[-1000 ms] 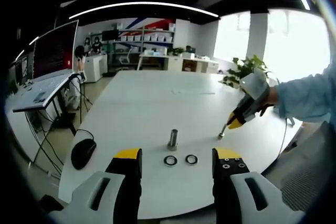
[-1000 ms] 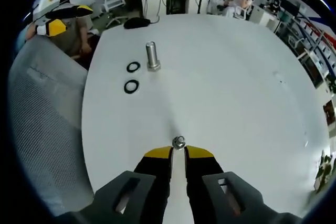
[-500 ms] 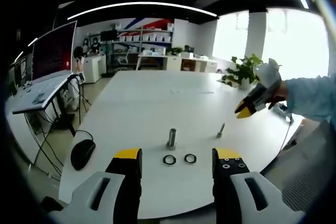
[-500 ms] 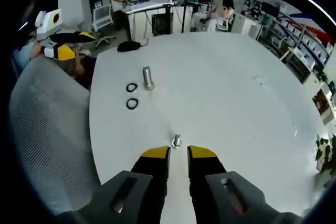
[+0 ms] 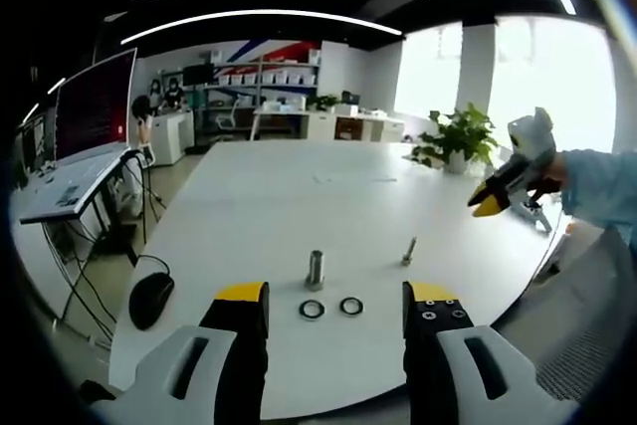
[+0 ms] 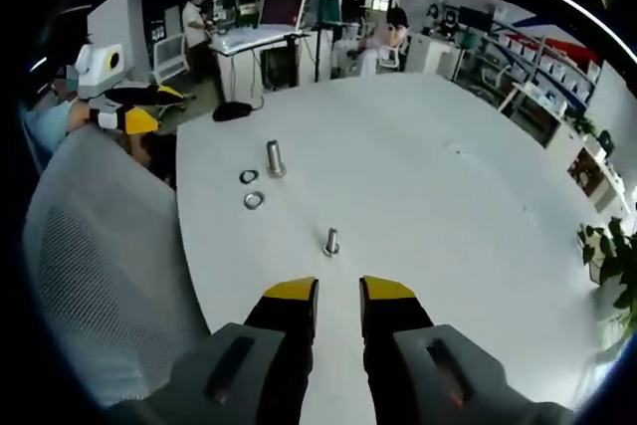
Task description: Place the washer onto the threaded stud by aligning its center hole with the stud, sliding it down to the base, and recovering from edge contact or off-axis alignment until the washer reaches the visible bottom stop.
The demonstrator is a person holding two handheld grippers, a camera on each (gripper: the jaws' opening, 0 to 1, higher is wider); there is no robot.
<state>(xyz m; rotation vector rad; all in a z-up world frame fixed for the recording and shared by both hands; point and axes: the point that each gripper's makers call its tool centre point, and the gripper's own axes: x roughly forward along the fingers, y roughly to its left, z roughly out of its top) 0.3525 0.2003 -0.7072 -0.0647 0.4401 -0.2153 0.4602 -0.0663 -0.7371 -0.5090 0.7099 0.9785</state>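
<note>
White table [image 5: 279, 196] is being seen carrying all the parts. Two washers [image 5: 330, 308] are lying flat side by side just ahead of the left gripper [image 5: 335, 298], which is being held with jaws wide apart and empty, above the near table edge. The thick metal post [image 5: 316, 270] is standing upright just beyond the washers. The thin threaded stud [image 5: 409, 251] is standing upright too, off to the right of them and well apart.

In the right gripper view the threaded stud [image 6: 331, 241] is standing straight ahead of the right gripper [image 6: 338, 293], whose jaws are being held slightly parted with nothing between them, raised clear of the table. The washers [image 6: 251, 188] are lying farther off, up-left.

Judged: the left gripper is being placed nearer the washers, so the pickup is likely falling to it, followed by a carry rightward to the stud's vertical axis.
</note>
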